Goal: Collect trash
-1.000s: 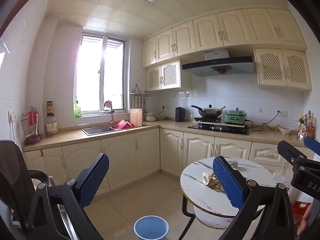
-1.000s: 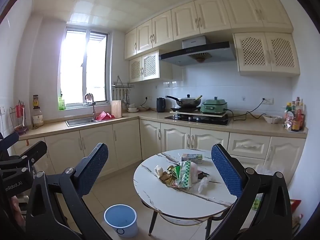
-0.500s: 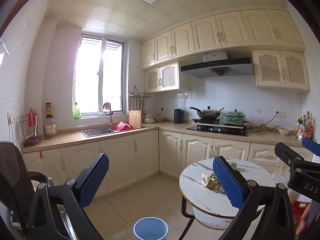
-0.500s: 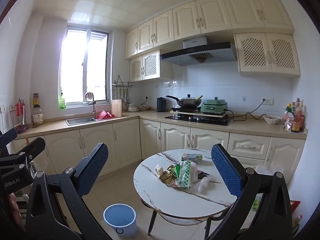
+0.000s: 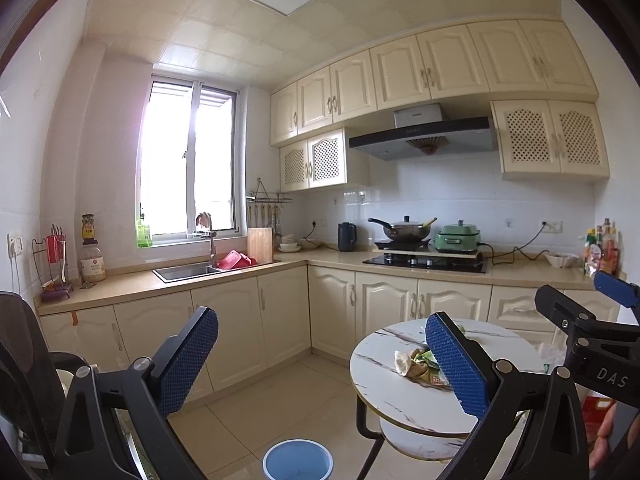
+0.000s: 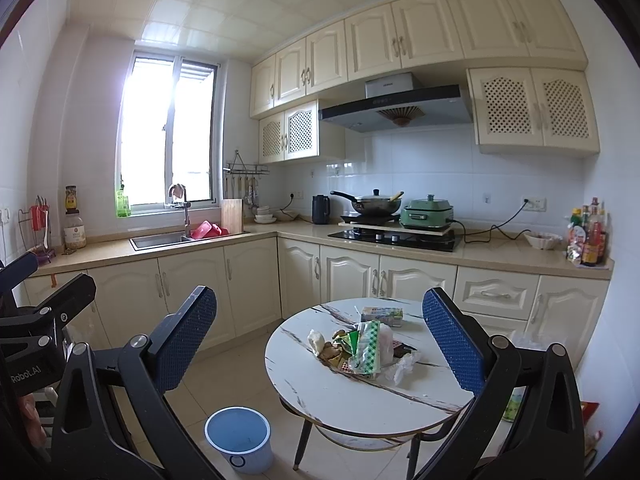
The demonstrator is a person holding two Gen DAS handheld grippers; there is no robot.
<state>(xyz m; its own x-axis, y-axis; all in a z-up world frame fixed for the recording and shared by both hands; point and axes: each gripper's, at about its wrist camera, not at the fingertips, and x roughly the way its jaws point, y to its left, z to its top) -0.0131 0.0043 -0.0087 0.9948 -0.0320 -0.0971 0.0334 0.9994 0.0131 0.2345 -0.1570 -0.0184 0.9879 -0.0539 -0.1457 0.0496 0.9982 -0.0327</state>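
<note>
Your left claw gapes wide, empty; right claw same. Trash pile sits mid round worktop, at 12 o'clock between right claw's fingers, well apart from them. Blue bin stands on floor at 7 o'clock of worktop, near its leg.

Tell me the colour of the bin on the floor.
The bin is light blue inside with a whitish outer wall, best seen in the right wrist view.
</note>
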